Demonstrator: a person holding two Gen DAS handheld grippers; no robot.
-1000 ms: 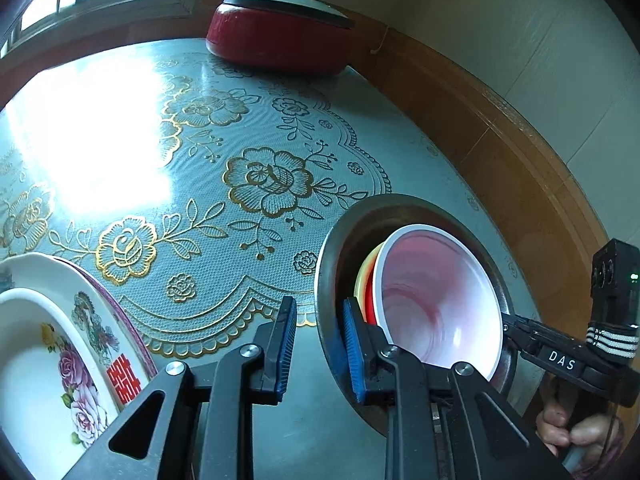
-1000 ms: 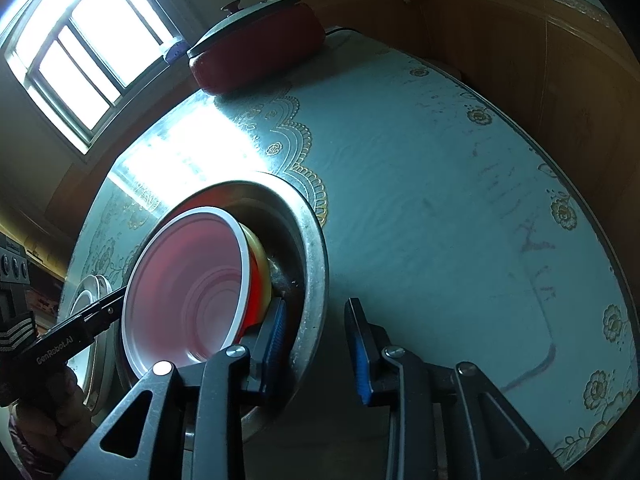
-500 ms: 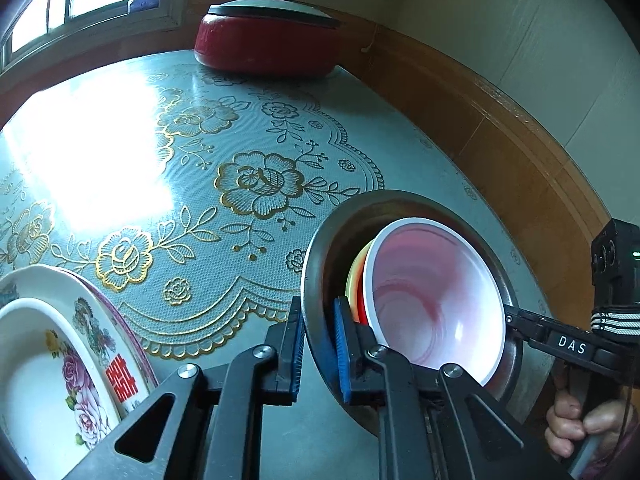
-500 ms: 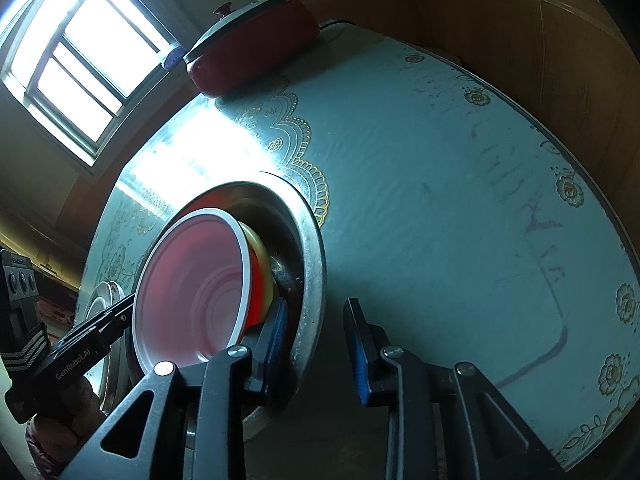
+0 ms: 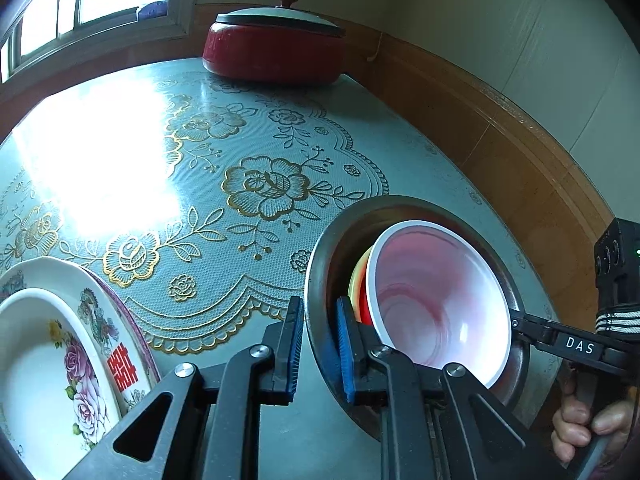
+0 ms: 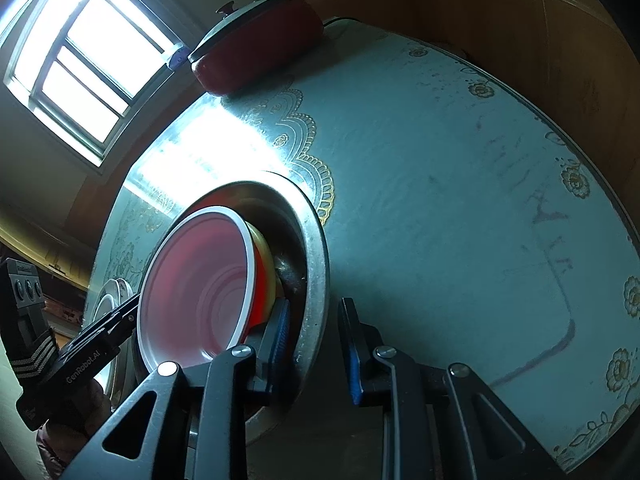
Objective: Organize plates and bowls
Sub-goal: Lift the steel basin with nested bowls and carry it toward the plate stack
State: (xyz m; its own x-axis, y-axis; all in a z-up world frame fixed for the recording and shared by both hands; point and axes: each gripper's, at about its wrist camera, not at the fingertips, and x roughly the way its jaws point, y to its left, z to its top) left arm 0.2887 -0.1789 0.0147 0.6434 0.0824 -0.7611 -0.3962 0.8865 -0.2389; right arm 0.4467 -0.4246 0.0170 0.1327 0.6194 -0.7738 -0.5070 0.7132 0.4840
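A steel bowl [image 5: 320, 256] holds a red bowl with a white inside [image 5: 440, 300] nested on a yellow bowl [image 5: 356, 280]. My left gripper [image 5: 318, 354] is shut on the steel bowl's near rim, one pad inside and one outside. My right gripper [image 6: 314, 352] straddles the opposite rim [image 6: 316, 264], with its jaws still apart. The red bowl [image 6: 200, 284] and yellow bowl [image 6: 266, 256] show there too. The steel bowl looks tilted and lifted off the table. Two flowered plates [image 5: 60, 344] are stacked at the lower left.
A red lidded pot [image 5: 276, 44] stands at the table's far edge by the window. The round table [image 5: 248, 152] has a teal cloth with gold flowers. A wooden wall panel [image 5: 520, 168] runs along the right side.
My left gripper closed onto the steel bowl's rim. The bowl stack rose and tilted a little. My right gripper stayed straddling the other rim, its gap unchanged.
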